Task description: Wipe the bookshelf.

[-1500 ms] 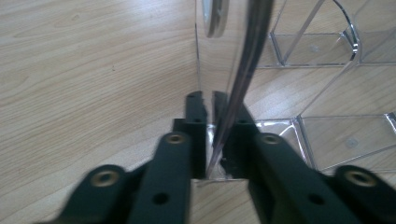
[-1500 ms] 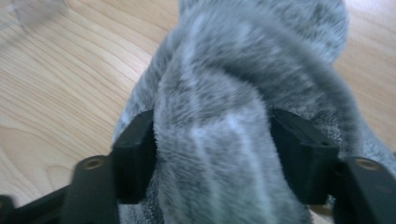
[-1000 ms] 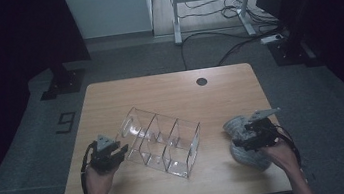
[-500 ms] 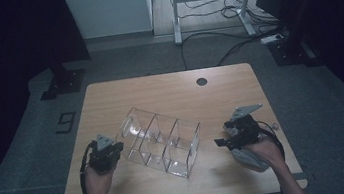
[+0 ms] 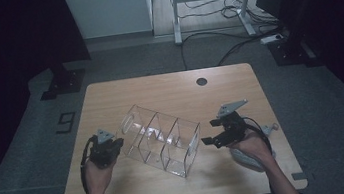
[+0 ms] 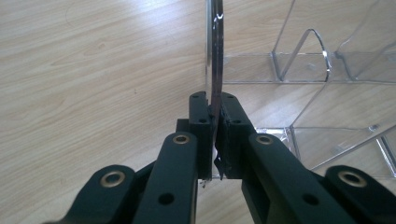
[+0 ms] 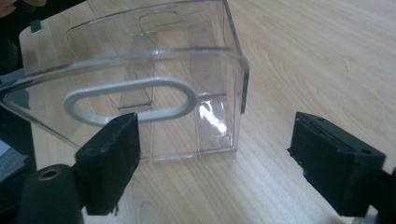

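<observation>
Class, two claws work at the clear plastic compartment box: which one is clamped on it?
The left claw, shut on the clear plastic compartment box's end wall; the right claw stands open, short of it.

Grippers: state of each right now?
Left gripper: shut on the clear organizer, clamping its end wall.
Right gripper: open, holding nothing, beside the organizer's handle end.

A clear plastic box with three parts (image 5: pixel 161 138) sits on the wooden table (image 5: pixel 168 85), between the left gripper (image 5: pixel 108 146) and right gripper (image 5: pixel 216 139).
</observation>
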`<state>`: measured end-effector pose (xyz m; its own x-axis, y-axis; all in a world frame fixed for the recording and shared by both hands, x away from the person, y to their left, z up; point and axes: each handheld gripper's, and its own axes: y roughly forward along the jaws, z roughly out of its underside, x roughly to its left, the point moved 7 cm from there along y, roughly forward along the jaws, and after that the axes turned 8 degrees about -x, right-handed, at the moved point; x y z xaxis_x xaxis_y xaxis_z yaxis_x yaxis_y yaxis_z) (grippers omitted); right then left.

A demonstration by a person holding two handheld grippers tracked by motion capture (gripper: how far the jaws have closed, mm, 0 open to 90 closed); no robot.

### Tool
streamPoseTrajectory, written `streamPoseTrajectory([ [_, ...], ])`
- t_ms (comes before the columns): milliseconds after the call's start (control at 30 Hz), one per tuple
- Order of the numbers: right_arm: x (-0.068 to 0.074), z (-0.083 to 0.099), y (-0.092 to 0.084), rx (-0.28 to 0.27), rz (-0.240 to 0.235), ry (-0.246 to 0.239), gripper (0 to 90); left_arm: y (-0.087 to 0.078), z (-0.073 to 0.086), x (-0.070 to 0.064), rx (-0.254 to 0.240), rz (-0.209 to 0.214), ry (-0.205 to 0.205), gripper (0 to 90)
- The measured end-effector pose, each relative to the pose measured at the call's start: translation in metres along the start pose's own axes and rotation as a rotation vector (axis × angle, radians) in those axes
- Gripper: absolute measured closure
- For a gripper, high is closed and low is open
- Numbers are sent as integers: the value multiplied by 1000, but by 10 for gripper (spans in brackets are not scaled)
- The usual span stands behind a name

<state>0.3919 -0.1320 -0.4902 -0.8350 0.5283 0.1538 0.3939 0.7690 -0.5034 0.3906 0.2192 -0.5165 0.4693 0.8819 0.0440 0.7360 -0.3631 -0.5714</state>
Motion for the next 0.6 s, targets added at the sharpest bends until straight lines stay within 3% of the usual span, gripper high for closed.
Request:
streamPoseTrajectory([
  [167, 2, -6, 7, -2, -25, -15, 172, 5, -3, 3, 0, 8, -12, 848],
  [200, 6, -9, 11, 4, -32, -38, 172, 7, -5, 4, -1, 11, -16, 847],
  [433, 16, -18, 17, 2, -54, -83, 201, 14, -10, 8, 9, 21, -30, 843],
  [600, 19, -16, 16, 23, -59, -79, 225, 19, -13, 9, 6, 27, -37, 837],
])
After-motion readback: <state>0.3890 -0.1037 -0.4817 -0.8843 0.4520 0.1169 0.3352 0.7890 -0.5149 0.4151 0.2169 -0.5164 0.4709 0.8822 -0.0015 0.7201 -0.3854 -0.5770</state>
